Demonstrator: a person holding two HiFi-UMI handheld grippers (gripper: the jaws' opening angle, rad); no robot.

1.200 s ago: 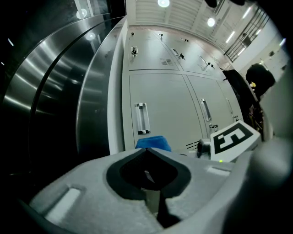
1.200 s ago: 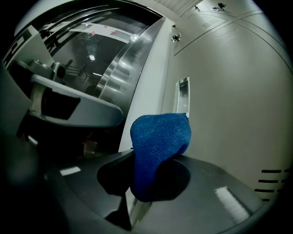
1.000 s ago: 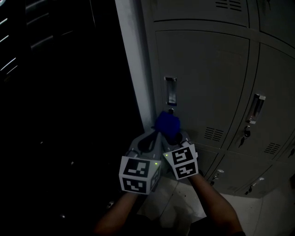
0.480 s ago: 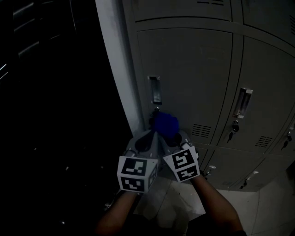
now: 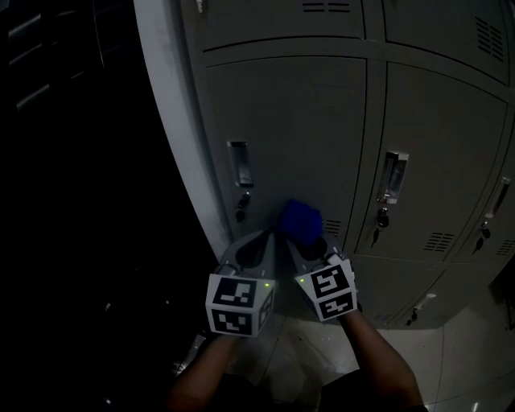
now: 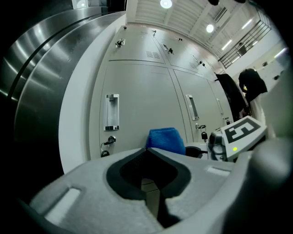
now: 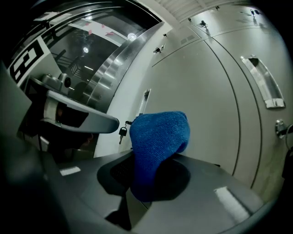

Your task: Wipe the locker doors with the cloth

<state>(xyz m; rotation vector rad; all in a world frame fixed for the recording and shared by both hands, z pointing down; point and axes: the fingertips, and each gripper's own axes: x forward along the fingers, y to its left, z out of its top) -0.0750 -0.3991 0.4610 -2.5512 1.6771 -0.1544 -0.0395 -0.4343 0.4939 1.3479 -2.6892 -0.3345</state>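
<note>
The right gripper [image 5: 306, 240], pinching the blue cloth [image 5: 301, 219], has slid right across the locker door [image 5: 306, 121] — wiping proceeds — the left gripper [image 5: 267, 238] pressed together, empty.

Dim room — grey metal lockers [image 5: 282, 105] on a pale glossy floor [image 5: 475, 366]. Brushed-steel wall [image 6: 41, 64] at their left, round ceiling lights [image 6: 165, 3] overhead — dark garment [image 6: 249, 84] hangs beyond.

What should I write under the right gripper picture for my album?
The right gripper shut on a blue cloth, in front of a grey locker door.
</note>
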